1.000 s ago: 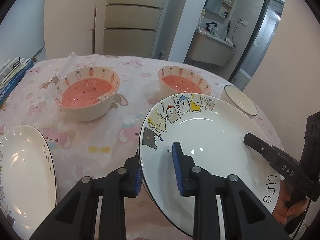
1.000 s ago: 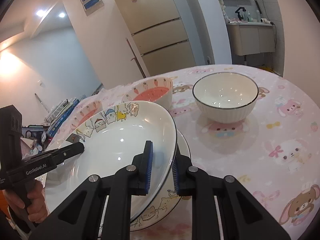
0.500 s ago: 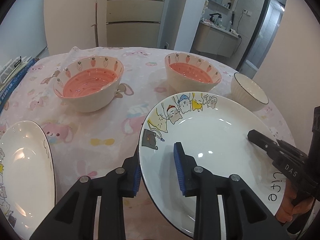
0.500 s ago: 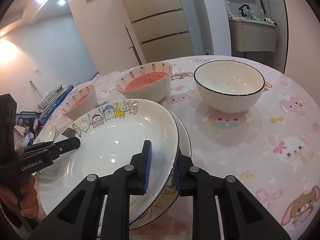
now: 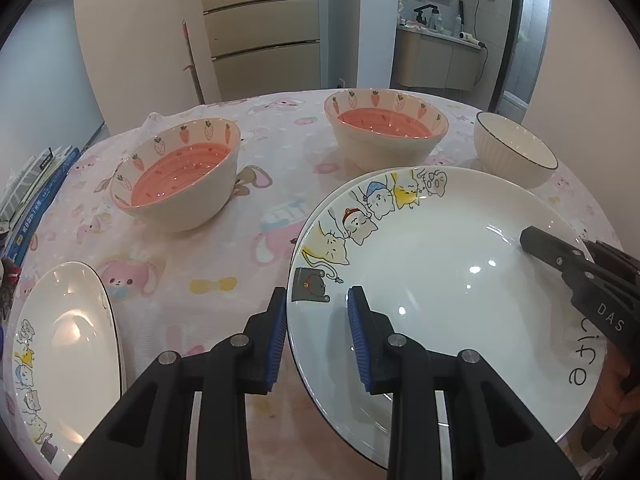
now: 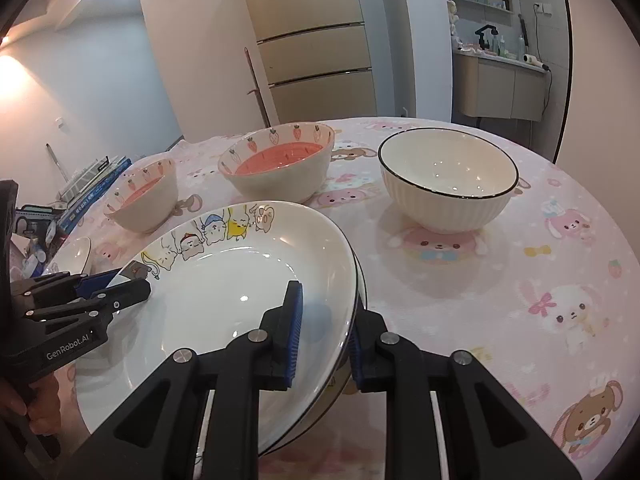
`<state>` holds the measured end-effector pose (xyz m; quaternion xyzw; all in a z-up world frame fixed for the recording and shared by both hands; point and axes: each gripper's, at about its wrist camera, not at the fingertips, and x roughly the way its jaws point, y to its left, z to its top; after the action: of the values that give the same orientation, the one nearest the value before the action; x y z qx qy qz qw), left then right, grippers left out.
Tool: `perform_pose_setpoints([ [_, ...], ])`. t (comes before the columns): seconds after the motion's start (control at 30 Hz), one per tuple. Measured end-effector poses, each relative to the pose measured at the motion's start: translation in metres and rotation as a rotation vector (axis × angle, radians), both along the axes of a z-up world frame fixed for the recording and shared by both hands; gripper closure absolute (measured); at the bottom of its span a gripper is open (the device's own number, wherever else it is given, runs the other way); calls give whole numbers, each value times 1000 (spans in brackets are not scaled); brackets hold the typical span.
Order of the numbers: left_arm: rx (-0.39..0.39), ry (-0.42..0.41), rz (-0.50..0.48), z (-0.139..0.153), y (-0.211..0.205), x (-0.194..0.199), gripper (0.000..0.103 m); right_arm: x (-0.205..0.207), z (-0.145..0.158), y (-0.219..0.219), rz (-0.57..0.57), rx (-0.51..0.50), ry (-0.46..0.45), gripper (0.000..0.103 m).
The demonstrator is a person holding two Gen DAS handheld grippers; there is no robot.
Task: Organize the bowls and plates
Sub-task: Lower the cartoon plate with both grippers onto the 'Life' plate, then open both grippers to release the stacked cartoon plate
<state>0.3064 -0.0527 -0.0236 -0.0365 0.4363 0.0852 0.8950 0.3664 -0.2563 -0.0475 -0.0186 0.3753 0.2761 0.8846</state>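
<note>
Left gripper [image 5: 318,334]: matte black plastic, two angular fingers with open slots along their length. Ribbed blue pads [image 5: 357,336] on the inner faces. A round silver screw head at each finger joint. Side of the body, seen past the plate [image 6: 224,300], reads "GenRobot.AI" in white.

Right gripper [image 6: 324,330]: same black build, same blue ribbed pads, same silver screws. White letters "DAS" on its side.
</note>
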Motion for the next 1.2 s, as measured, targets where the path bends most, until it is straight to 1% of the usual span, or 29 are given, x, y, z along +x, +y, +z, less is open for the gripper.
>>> perform_pose_setpoints([
  [0.13,10,5,-3,-1,-1,1,72,1,-1,0,5,-2,1,83],
  [0.23,14,7,-5,0,-2,1,72,-2,0,2,7,-20,-18,83],
  [0.27,4,8,-2,0,0,1,72,-3,1,3,7,-28,-28,83],
  [0.37,-60,29,1,-2,9,3,72,-7,3,5,0,-54,-66,82],
  [0.43,-119,43,4,-4,16,4,72,-7,4,5,-8,-74,-85,83],
  [0.47,-125,45,4,-5,16,4,73,-7,4,5,-3,-85,-94,83],
  [0.5,-117,46,5,-5,16,4,74,-7,6,5,5,-88,-99,83],
  [0.77,-110,44,5,-4,14,4,74,-10,7,8,10,-122,-133,83],
  [0.9,-115,39,11,-4,15,4,74,-13,5,14,16,-185,-166,81],
  [1.03,-136,33,25,-4,17,3,75,-12,5,12,5,-195,-167,83],
  [1.1,-132,32,26,-4,17,3,76,-13,4,14,7,-208,-172,83],
  [1.2,-125,29,27,-3,17,2,77,-10,2,12,6,-204,-151,83],
])
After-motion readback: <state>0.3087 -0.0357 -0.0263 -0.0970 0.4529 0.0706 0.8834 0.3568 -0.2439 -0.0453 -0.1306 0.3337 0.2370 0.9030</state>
